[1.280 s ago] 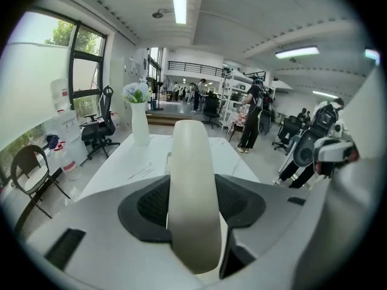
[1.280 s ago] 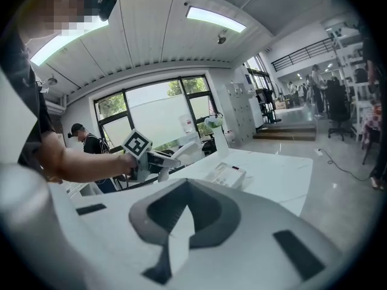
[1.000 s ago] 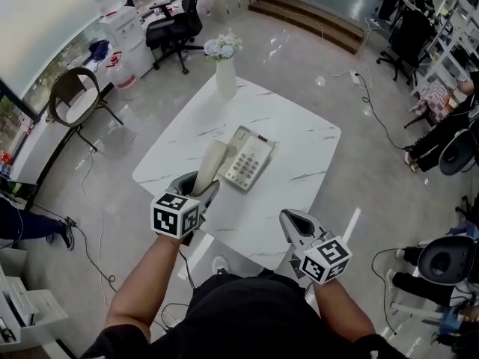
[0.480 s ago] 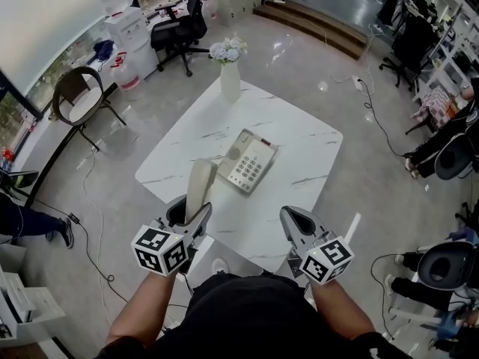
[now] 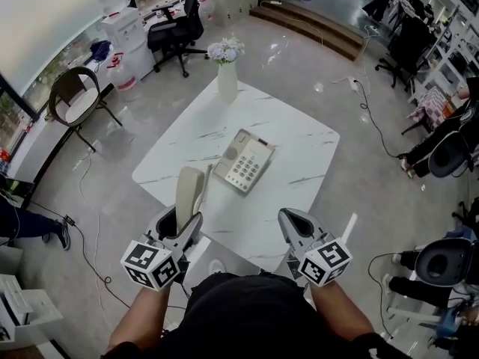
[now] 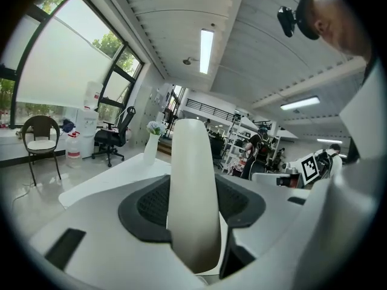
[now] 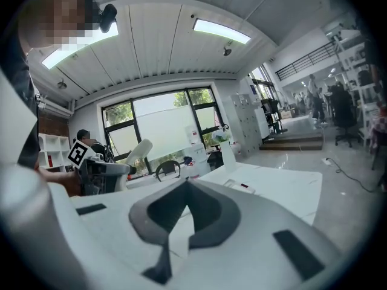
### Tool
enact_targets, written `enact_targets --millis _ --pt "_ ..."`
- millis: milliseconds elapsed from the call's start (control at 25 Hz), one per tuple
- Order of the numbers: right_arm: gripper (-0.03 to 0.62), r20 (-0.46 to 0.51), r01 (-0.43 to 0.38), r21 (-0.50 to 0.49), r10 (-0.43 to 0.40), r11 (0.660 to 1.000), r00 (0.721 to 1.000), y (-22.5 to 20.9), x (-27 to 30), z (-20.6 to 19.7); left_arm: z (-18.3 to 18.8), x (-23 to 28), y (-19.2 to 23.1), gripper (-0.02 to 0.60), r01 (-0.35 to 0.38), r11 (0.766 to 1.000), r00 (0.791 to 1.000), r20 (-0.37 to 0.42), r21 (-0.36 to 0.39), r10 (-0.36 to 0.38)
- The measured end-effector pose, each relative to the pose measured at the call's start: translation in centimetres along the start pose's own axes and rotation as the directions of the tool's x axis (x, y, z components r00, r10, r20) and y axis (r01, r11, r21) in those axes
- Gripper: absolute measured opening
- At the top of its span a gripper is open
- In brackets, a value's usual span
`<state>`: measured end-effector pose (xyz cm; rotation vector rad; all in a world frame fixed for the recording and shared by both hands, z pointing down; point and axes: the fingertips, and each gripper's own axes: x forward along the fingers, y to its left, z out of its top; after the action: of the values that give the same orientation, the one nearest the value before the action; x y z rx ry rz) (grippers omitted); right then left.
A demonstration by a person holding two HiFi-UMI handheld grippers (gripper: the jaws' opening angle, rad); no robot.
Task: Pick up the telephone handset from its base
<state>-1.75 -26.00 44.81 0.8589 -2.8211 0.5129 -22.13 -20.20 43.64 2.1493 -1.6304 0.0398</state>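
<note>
The left gripper (image 5: 179,224) is clamped on the lower end of the cream plastic telephone handset (image 5: 188,190), holding it upright, clear of the beige push-button telephone base (image 5: 242,161) on the white marble-patterned table (image 5: 303,144). The right gripper (image 5: 293,224) hangs at the table's near edge, jaws together and empty. Both forearms reach forward from the body.

The left gripper (image 5: 179,226), clamped on the long cream plastic telephone handset (image 5: 188,191), has drawn back toward the person and to the left, carrying the handset from beside the cream push-button telephone base (image 5: 244,162) out to the near left edge of the white marble-patterned table (image 5: 288,137), a clear gap now between handset and base
</note>
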Motion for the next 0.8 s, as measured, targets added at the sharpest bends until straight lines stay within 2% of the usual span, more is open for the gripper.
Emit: enact_targets --millis 800 --pt "0.002 -0.014 0.02 0.02 -0.02 1.0 1.0 -1.0 -0.4 -0.3 0.8 1.5 -0.9 0.214 0.028 0.999 1.0 -0.008 0.044 -0.028"
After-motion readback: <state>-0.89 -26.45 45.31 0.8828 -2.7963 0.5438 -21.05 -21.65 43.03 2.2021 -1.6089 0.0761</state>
